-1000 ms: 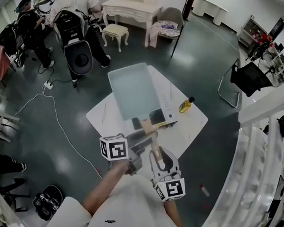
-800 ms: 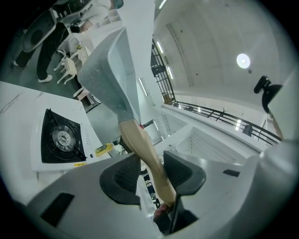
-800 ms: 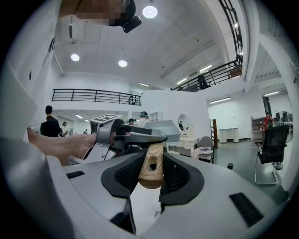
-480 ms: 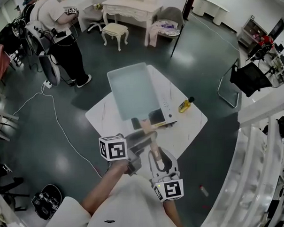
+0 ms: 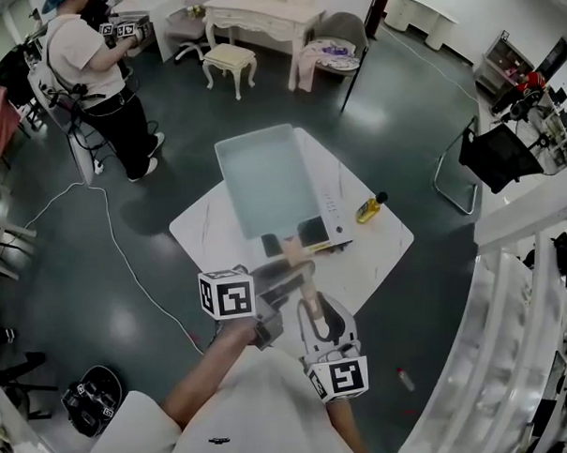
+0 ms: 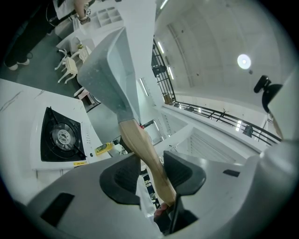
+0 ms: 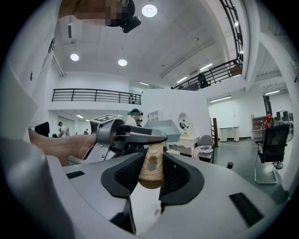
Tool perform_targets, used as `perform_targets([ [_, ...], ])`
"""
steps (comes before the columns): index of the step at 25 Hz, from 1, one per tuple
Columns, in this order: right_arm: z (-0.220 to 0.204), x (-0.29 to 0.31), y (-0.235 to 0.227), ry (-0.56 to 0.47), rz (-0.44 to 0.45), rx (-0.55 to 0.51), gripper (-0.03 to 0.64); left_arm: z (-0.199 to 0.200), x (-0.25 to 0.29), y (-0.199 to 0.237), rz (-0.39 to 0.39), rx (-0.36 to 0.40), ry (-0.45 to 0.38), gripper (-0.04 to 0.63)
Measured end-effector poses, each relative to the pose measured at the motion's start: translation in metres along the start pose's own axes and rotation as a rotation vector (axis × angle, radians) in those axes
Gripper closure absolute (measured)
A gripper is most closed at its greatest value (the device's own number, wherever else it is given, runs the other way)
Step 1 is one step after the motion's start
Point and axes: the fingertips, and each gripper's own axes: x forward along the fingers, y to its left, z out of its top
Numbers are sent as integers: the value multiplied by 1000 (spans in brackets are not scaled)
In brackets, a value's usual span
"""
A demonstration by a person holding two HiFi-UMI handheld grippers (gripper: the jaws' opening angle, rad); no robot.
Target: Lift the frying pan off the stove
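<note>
The frying pan [image 5: 263, 186], a deep rectangular tray of matte pale grey metal, hangs in the air clear of the stove [image 6: 60, 135], whose black burner shows uncovered below it. Its smooth, light wooden handle [image 7: 151, 164], rounded and slotted at the end, is clamped between the ribbed dark pads of both the left claw [image 6: 152, 169] and the right claw [image 7: 152, 175]. The flat white stove sits on a white marbled table [image 5: 383, 249].

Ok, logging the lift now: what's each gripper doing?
Left gripper: closed on the pan's wooden handle.
Right gripper: closed on that handle's end.
</note>
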Motion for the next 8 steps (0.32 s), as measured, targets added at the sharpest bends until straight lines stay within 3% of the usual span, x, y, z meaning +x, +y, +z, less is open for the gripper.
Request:
perform_targets([
  [8,-3,-4,0,9,3,10,500,-5,0,0,8,2,5,449],
])
